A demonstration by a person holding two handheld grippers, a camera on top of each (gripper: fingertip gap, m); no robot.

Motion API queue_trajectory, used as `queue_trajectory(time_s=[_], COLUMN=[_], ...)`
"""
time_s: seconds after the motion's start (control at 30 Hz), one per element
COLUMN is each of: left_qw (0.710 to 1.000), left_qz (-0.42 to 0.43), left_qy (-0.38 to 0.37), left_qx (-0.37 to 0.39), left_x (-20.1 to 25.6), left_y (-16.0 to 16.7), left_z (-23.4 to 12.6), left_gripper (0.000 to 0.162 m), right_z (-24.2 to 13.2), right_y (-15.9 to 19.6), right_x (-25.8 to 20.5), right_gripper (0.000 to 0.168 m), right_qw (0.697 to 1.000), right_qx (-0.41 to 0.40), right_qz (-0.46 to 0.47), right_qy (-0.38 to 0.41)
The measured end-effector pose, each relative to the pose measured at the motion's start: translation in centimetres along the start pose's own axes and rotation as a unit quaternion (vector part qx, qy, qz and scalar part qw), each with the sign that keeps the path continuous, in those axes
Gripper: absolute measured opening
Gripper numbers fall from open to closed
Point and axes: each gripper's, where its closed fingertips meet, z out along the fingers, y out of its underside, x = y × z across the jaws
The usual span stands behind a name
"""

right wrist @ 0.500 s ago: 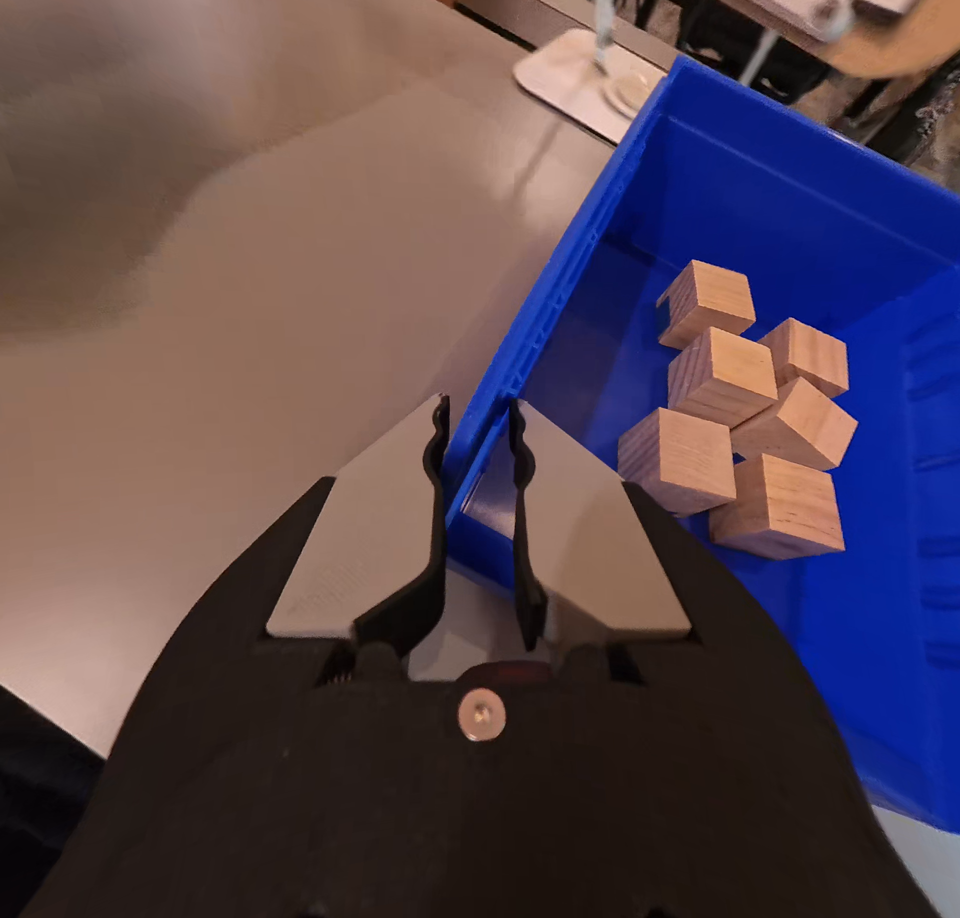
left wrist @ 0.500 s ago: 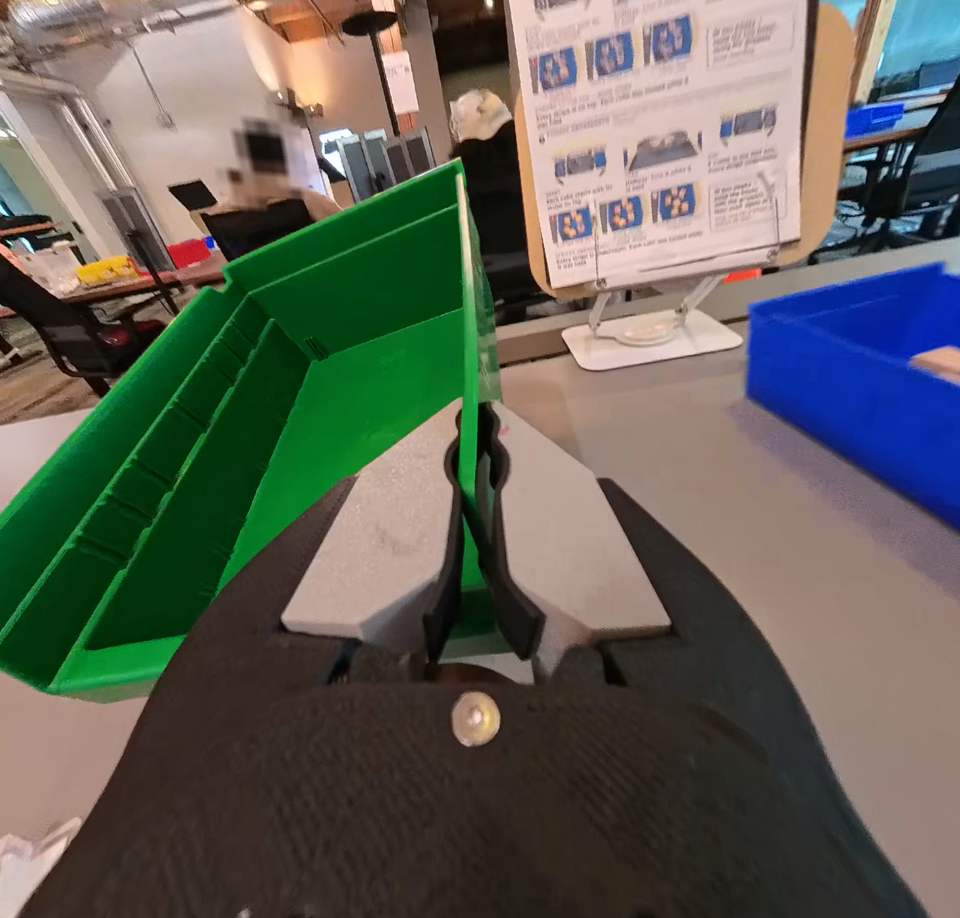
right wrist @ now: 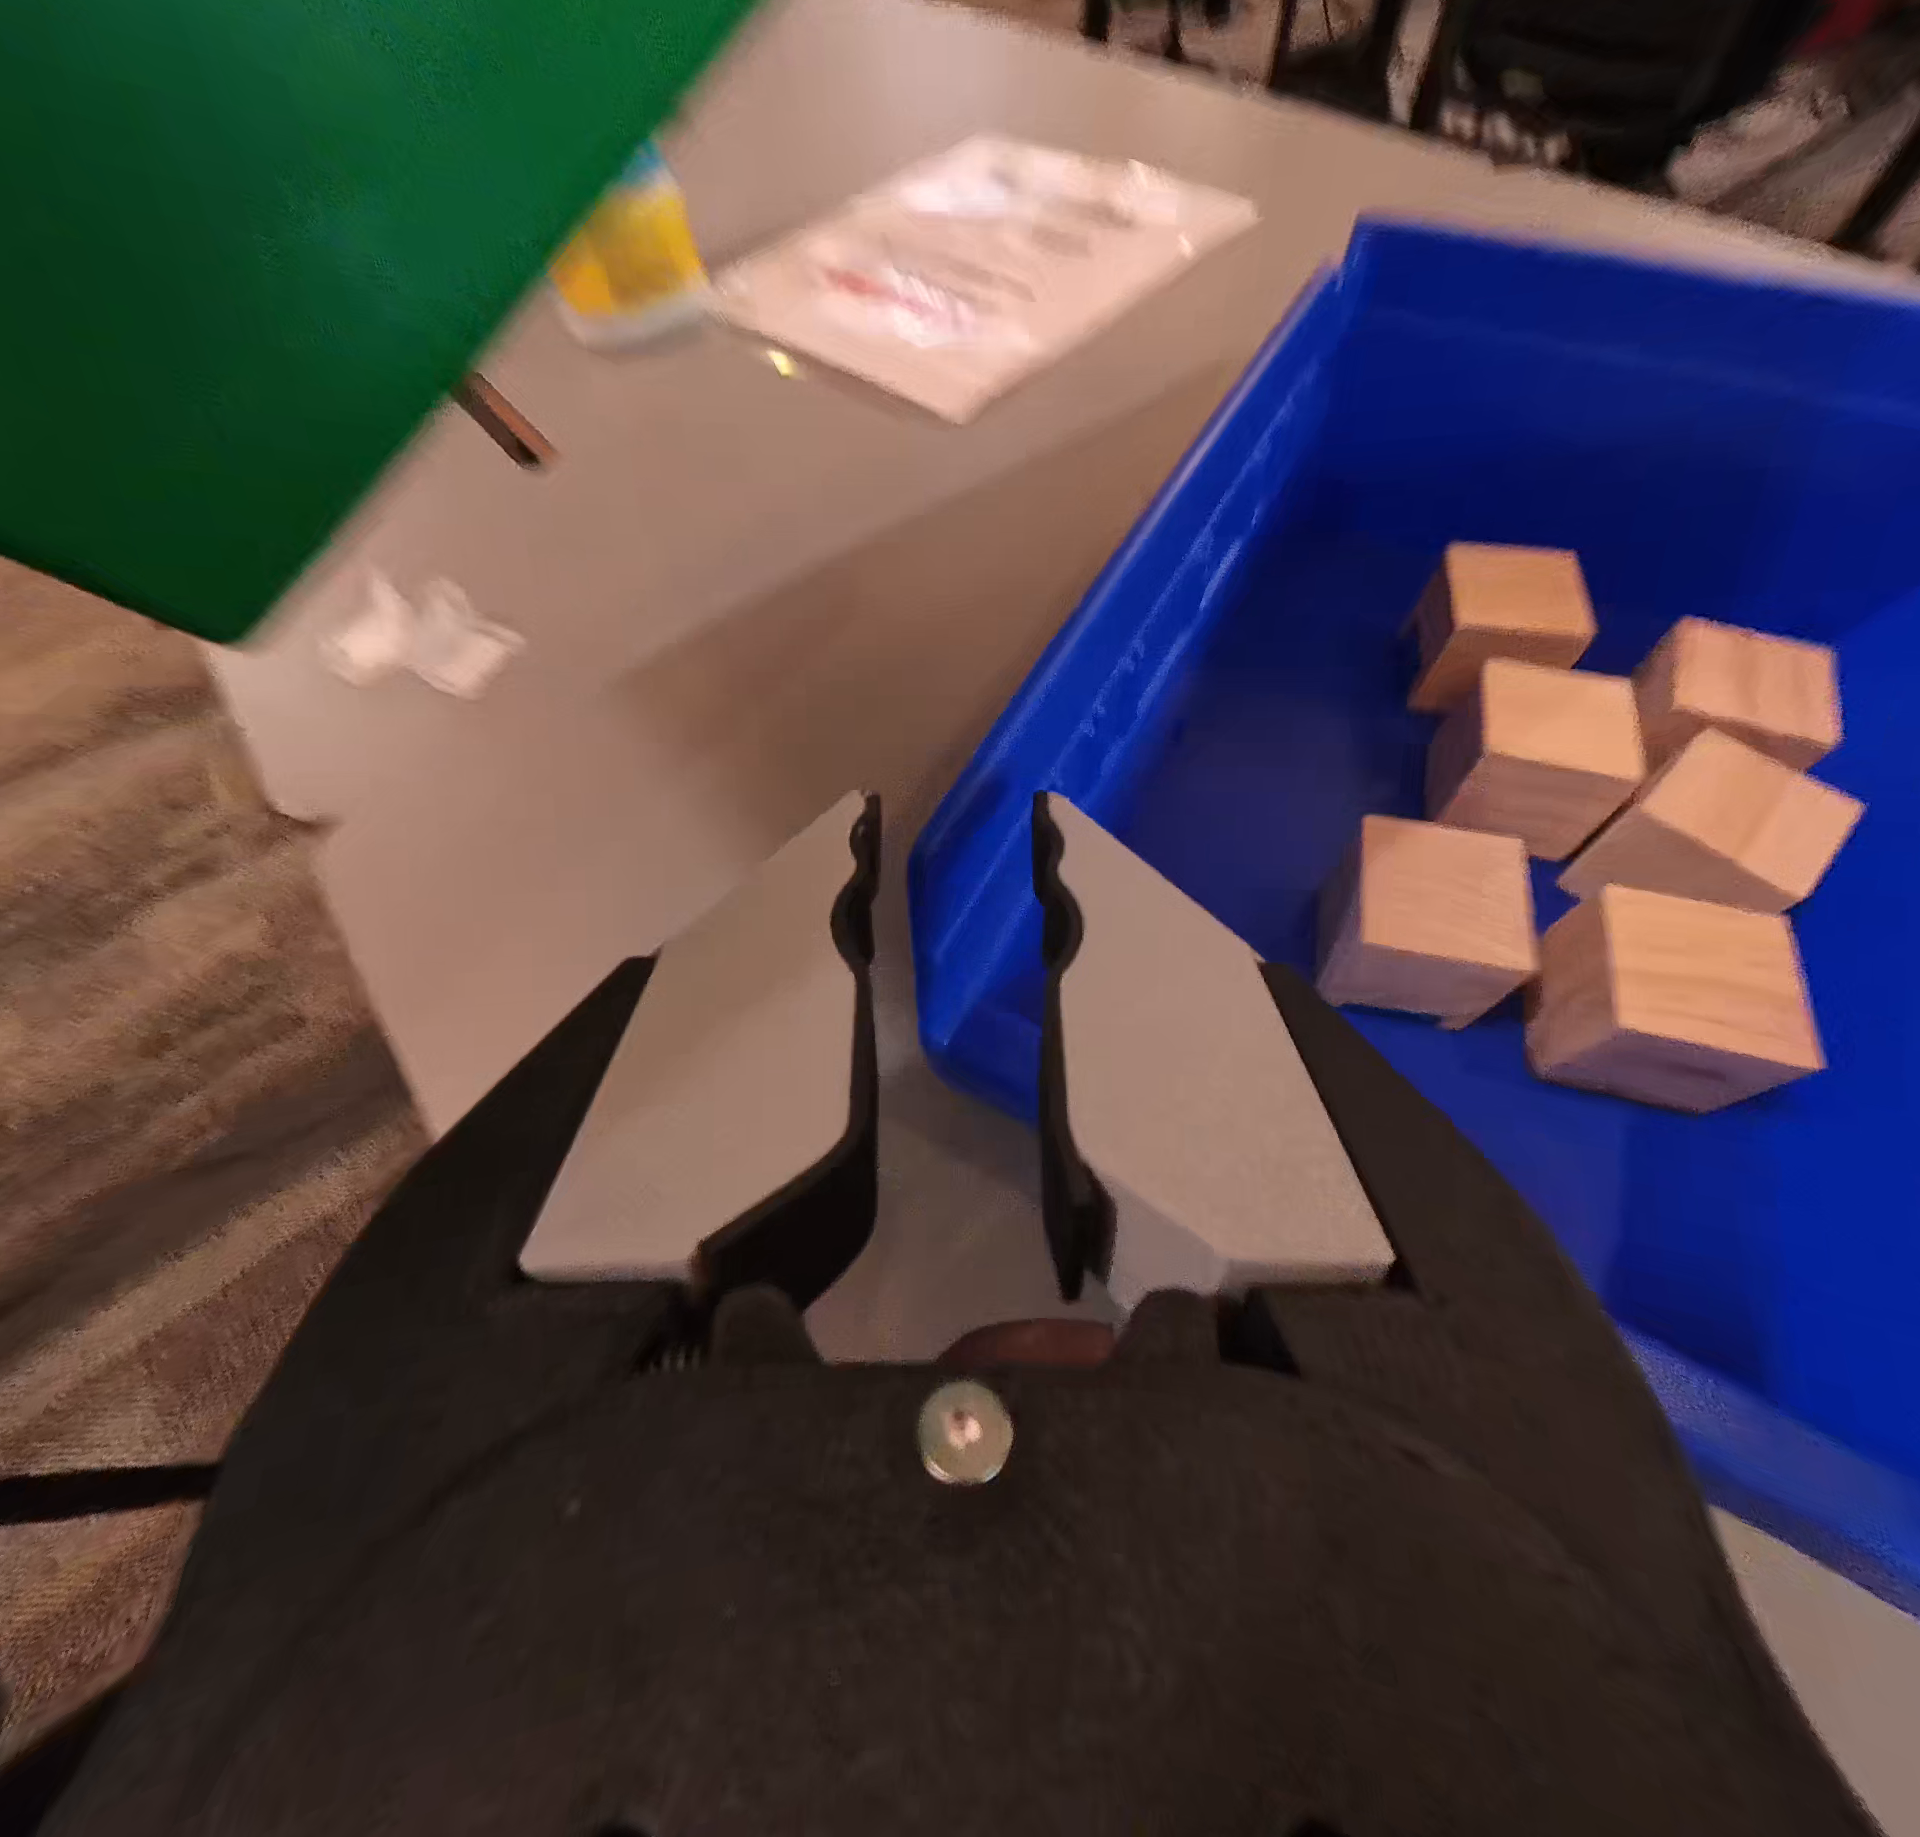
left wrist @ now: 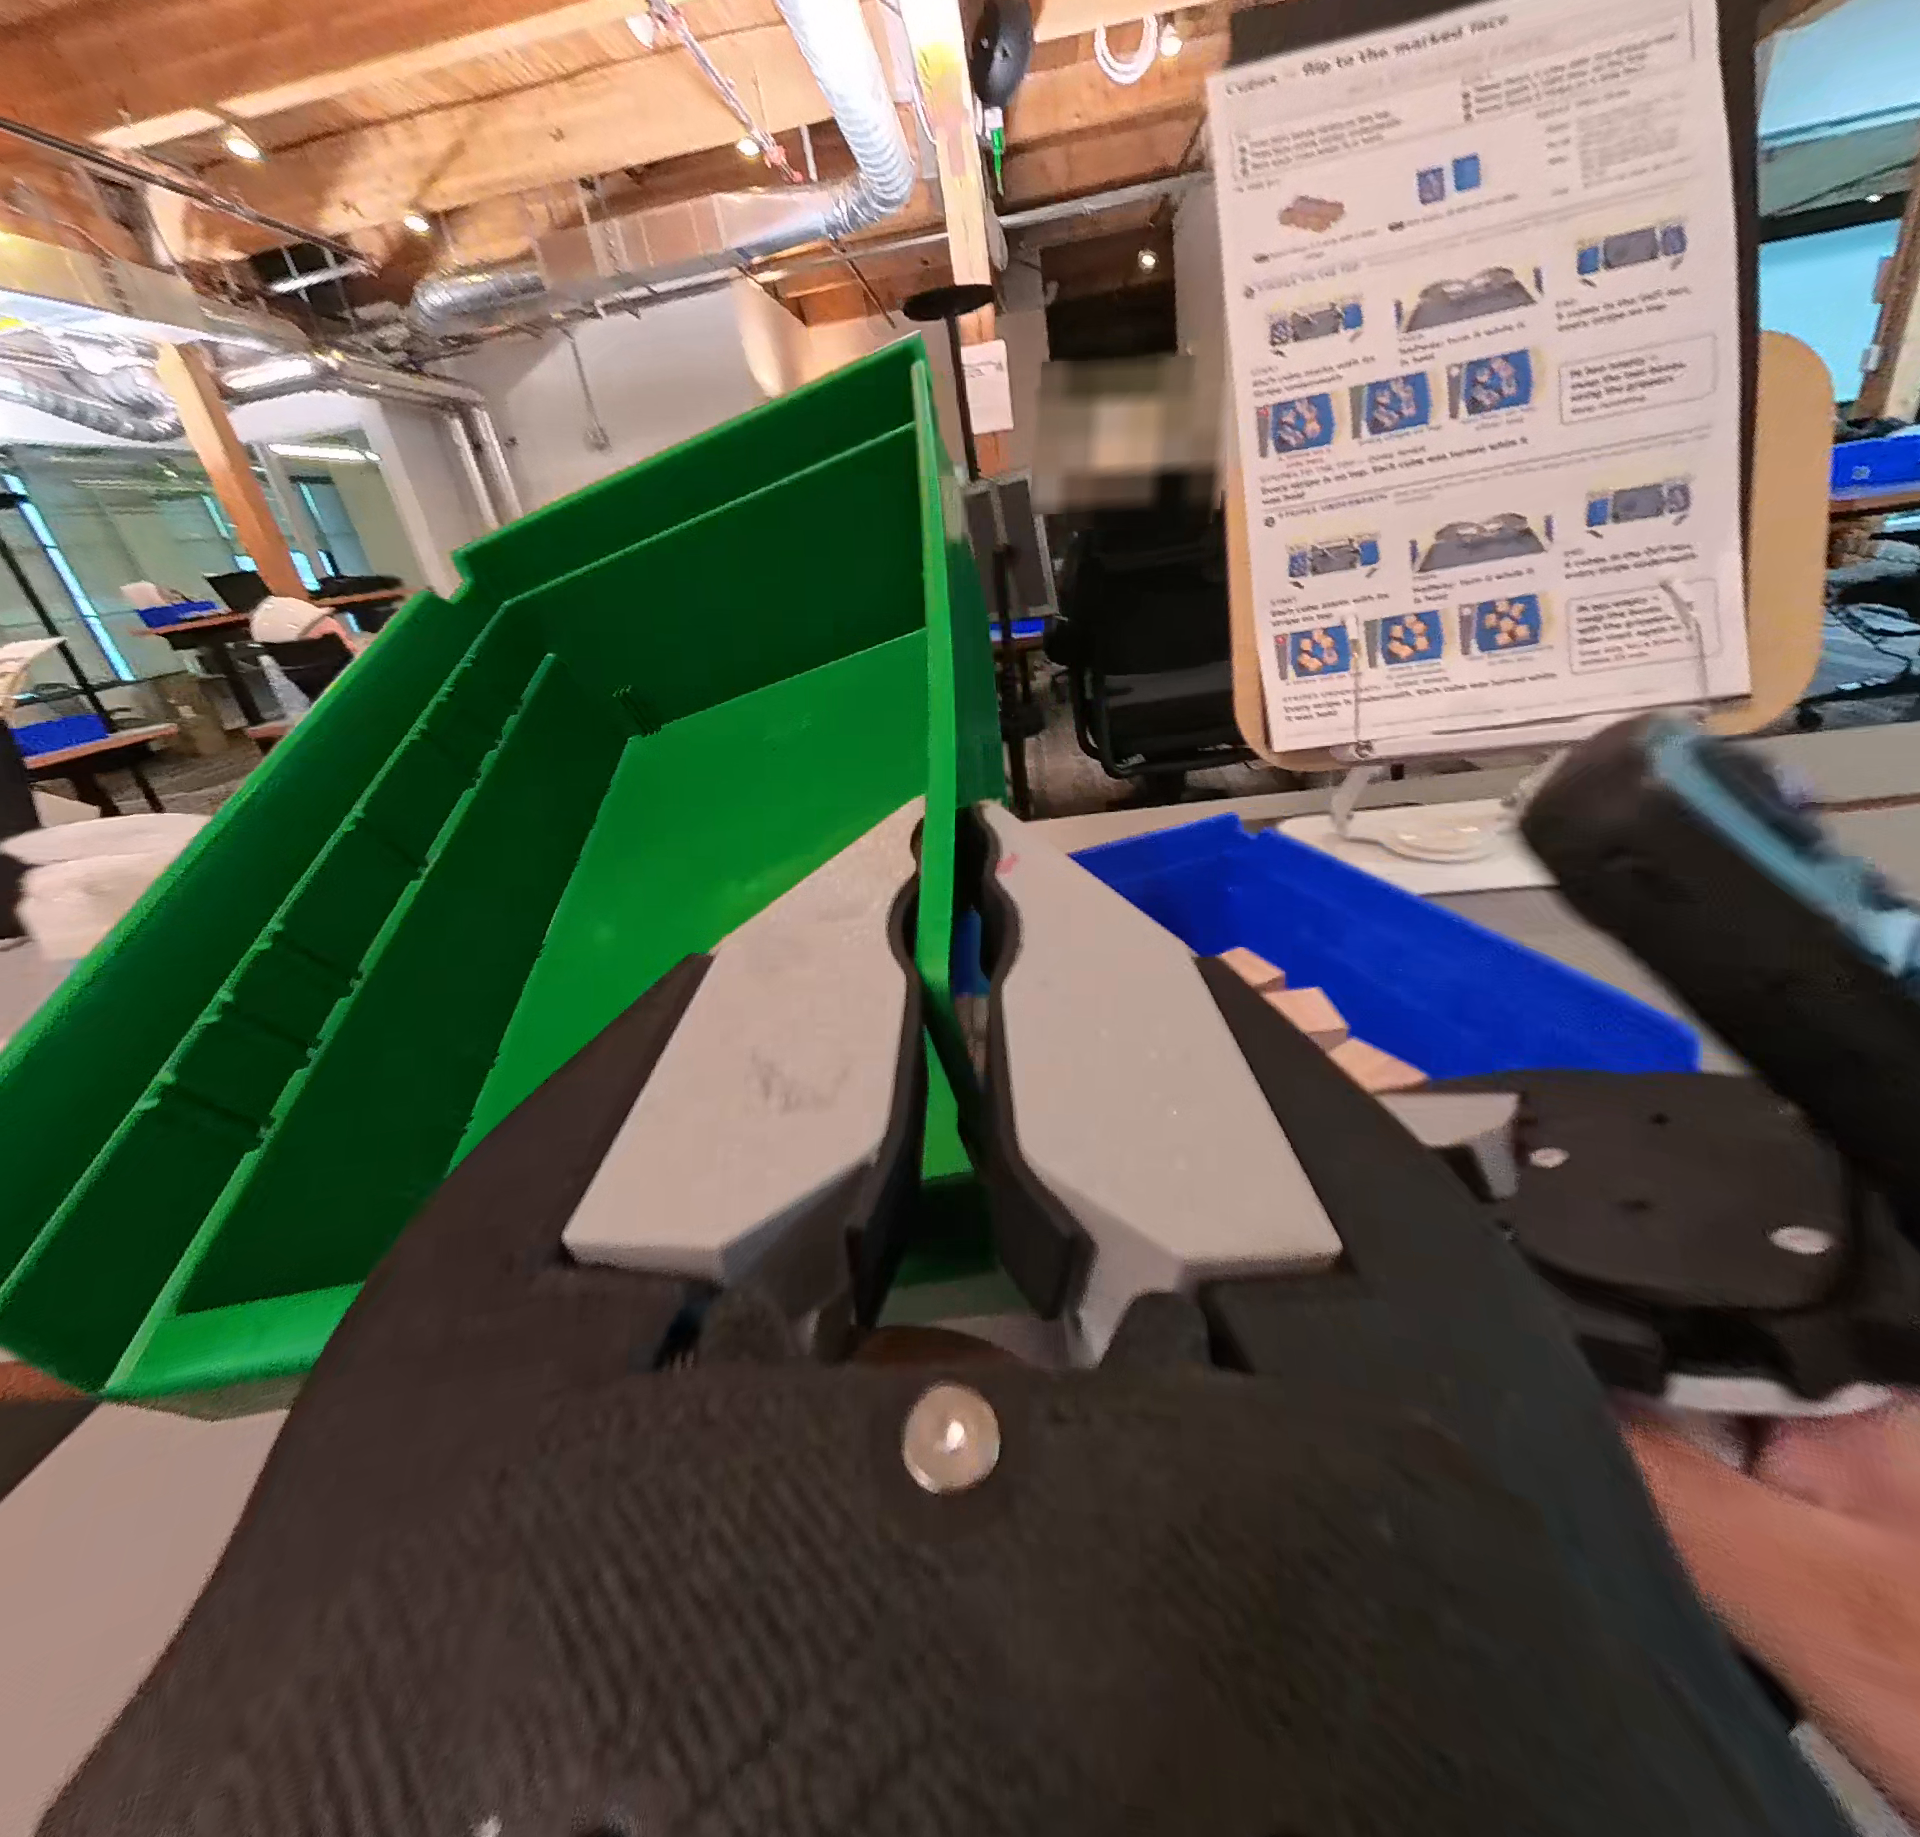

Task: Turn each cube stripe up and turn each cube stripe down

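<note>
Left gripper [left wrist: 951, 852] pinches wall of tilted, lifted green bin [left wrist: 582, 852]. Right gripper [right wrist: 951, 821] jaws spread, straddling corner rim of blue bin [right wrist: 1122, 707]. Six wooden cubes [right wrist: 1538, 759] clustered inside it.

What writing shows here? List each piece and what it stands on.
Upright instruction sheet: printed lines, mostly blurred; not quoted.
Flat sheet on the table: too blurred to read.
Yellow-and-white item beside it: too blurred.
Green bin, blue bin, cubes: no writing visible.
</note>
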Motion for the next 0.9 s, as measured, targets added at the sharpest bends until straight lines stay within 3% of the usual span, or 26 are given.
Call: queue_trajectory(time_s=[0.17, 0.33, 0.47, 0.63, 0.9], left_qw=[1.0, 0.998, 0.985, 0.954, 0.911], left_qz=[0.011, 0.022, 0.049, 0.082, 0.084], left_qy=[-0.018, 0.047, 0.142, 0.268, 0.402], left_qx=[0.013, 0.044, 0.079, 0.104, 0.021], left_x=[-1.0, 4.2, 12.7, 25.1, 41.2], left_y=[-0.9, -3.0, -4.8, -4.5, 2.3], left_z=[-1.1, -1.9, -3.5, -5.8, -5.6], left_gripper=[0.0, 0.001, 0.0, 0.001, 0.002], right_z=[-5.8, -14.2, -22.1, -30.9, -38.6], right_y=[-3.8, -1.6, 1.8, 7.0, 12.6], right_x=[0.0, 6.8, 14.4, 22.3, 28.2], right_gripper=[0.032, 0.034, 0.036, 0.039, 0.04], right_qw=[0.994, 0.993, 0.992, 0.987, 0.972], right_qx=[0.084, 0.111, 0.12, 0.103, 0.105], right_qz=[-0.063, -0.036, -0.023, 0.005, 0.069], right_qy=[-0.015, -0.019, 0.037, 0.122, 0.199])
